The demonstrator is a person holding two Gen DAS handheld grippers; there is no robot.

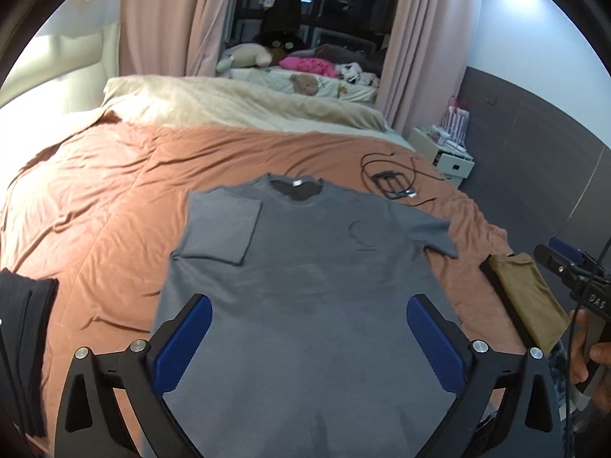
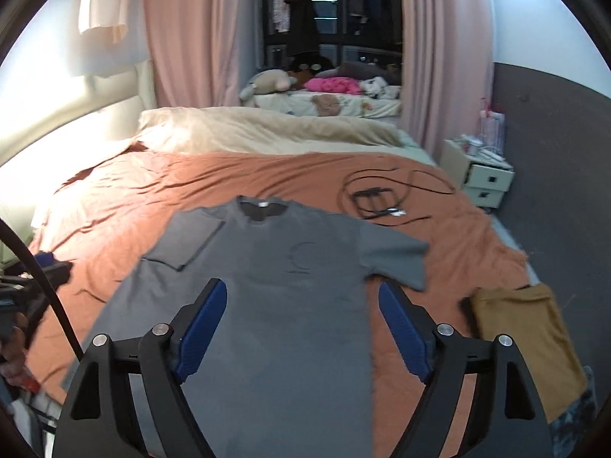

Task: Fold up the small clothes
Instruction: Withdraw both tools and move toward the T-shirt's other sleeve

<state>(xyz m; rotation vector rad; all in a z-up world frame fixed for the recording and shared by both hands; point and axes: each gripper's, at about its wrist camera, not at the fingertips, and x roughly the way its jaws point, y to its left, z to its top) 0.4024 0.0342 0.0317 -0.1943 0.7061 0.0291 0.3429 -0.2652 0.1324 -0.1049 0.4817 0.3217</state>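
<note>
A grey T-shirt (image 1: 305,267) lies flat on the rust-brown bedspread (image 1: 95,210), collar away from me. Its left sleeve (image 1: 221,229) is folded in over the chest; its right sleeve (image 1: 431,233) sticks out. My left gripper (image 1: 309,307) hovers above the shirt's lower half, open, with nothing between its blue pads. In the right wrist view the same shirt (image 2: 275,297) lies on the bedspread (image 2: 114,221). My right gripper (image 2: 303,292) hangs open over its right side, empty. The right gripper's body and the hand holding it show at the left wrist view's right edge.
A folded mustard garment (image 2: 527,339) lies on the bed right of the shirt. A dark folded cloth (image 1: 26,328) lies at the left. Black cables and a small frame (image 2: 382,198) lie beyond the shirt. A cream duvet (image 2: 259,129) and a bedside drawer unit (image 2: 485,179) stand further back.
</note>
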